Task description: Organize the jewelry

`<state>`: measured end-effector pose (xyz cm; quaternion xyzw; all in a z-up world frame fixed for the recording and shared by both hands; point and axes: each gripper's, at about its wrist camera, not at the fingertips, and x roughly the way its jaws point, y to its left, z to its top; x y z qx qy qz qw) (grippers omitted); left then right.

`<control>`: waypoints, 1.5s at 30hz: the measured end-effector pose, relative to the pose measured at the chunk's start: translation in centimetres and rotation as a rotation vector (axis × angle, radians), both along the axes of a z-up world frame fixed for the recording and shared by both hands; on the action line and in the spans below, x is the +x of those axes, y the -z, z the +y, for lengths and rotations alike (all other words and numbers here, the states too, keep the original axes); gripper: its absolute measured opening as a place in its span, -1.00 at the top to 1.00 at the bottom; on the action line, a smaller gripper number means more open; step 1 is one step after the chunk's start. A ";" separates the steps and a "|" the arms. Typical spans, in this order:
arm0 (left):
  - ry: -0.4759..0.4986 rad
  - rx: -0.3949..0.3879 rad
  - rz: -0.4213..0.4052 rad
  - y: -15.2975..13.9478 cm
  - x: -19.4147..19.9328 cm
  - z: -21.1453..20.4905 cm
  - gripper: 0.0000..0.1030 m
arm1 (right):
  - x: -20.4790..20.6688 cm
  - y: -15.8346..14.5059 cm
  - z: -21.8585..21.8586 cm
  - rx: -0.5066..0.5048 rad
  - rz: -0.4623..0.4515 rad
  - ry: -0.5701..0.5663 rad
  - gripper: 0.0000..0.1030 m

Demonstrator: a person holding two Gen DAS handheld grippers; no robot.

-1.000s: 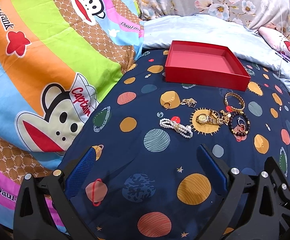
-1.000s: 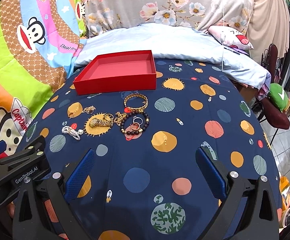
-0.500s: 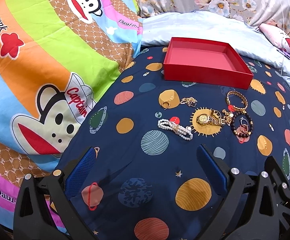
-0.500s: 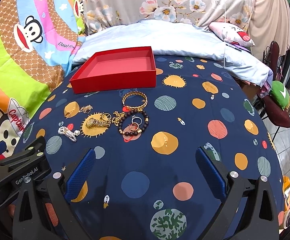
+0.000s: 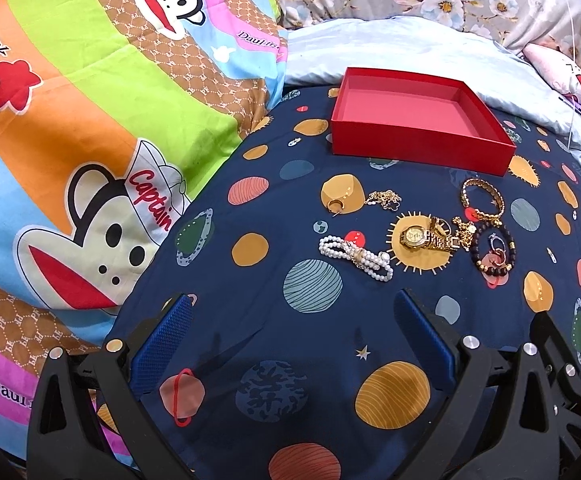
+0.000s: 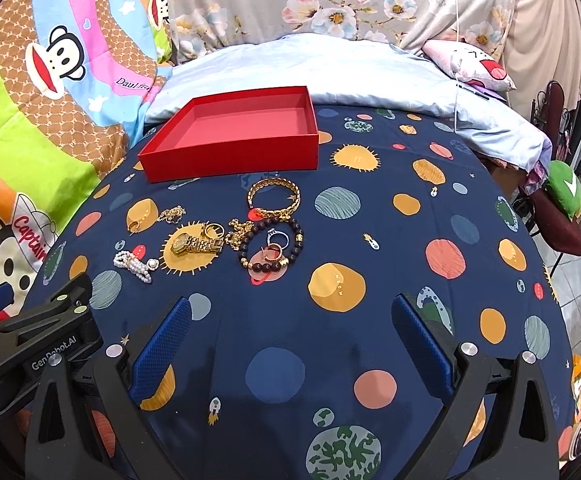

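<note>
An empty red box (image 5: 418, 128) (image 6: 234, 140) sits at the far side of a dark blue planet-print sheet. In front of it lie a pearl bracelet (image 5: 354, 258) (image 6: 134, 266), a gold watch (image 5: 422, 238) (image 6: 194, 244), a gold bangle (image 5: 482, 200) (image 6: 274, 200), a dark bead bracelet (image 5: 492, 248) (image 6: 272, 248) with small rings inside it, a thin gold chain (image 5: 384, 199) (image 6: 172, 214) and a gold ring (image 5: 335, 205). My left gripper (image 5: 290, 336) is open and empty, short of the pearl bracelet. My right gripper (image 6: 290, 336) is open and empty, short of the bead bracelet.
A bright cartoon-monkey quilt (image 5: 90, 120) rises at the left. A pale blue blanket (image 6: 330, 72) and floral pillows lie behind the box. The bed's right edge drops to a floor with a chair and a green cushion (image 6: 566, 192). The left gripper's body (image 6: 30, 344) shows at lower left of the right wrist view.
Both grippers have moved slightly forward toward the jewelry. The jaws stay open and the jewelry has not moved.
</note>
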<state>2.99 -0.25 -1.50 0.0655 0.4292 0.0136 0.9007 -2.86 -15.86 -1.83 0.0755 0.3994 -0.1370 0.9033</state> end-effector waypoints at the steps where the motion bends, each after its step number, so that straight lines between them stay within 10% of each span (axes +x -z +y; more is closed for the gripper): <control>1: -0.001 0.000 0.002 0.1 0.0 0.0 -0.91 | 0.1 0.1 0.0 -0.001 0.001 -0.001 -0.90; 45: -0.012 -0.123 0.118 5.3 5.8 -1.2 -0.89 | 4.2 4.4 -3.9 0.058 0.054 -0.031 -0.67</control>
